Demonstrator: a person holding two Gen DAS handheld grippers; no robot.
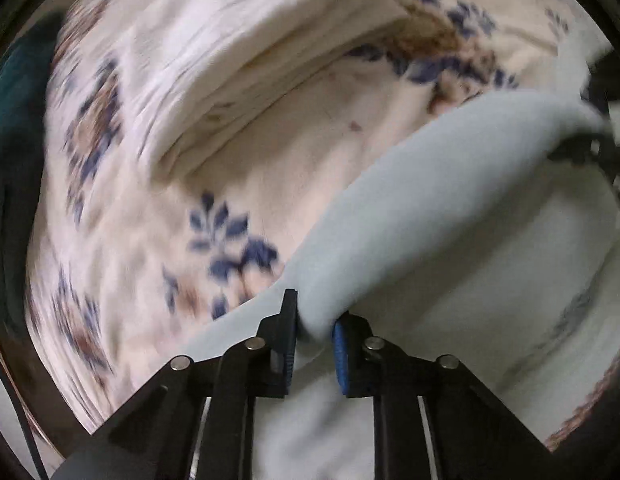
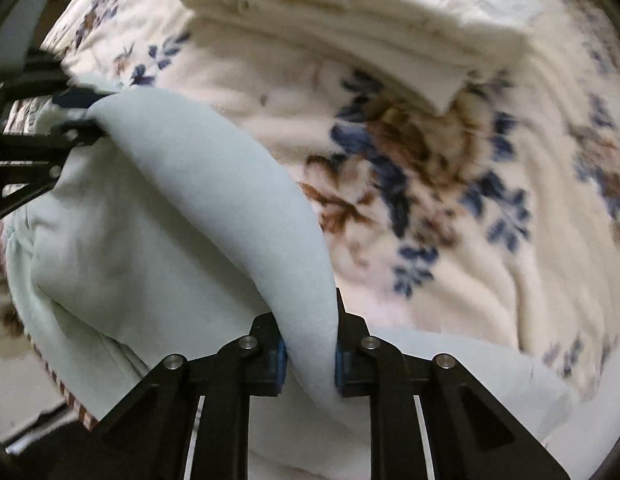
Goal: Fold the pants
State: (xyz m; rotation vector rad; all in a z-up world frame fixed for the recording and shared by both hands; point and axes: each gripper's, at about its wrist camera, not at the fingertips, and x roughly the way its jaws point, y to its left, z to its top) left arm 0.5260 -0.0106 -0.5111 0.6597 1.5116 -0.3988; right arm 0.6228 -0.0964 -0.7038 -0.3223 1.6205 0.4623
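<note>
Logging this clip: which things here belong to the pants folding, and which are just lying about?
In the job:
pale green pants
left tongs, shut on them
right tongs, shut on them

Lying about:
folded cream cloth
floral blanket

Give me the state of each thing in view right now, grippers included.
Left gripper: shut on the pale green pants' edge.
Right gripper: shut on the same edge, further along.
Pale green pants: edge lifted into a ridge between the grippers, the rest lying on the blanket.
Cream folded garments: stacked, untouched.
Floral blanket: spread flat underneath.
</note>
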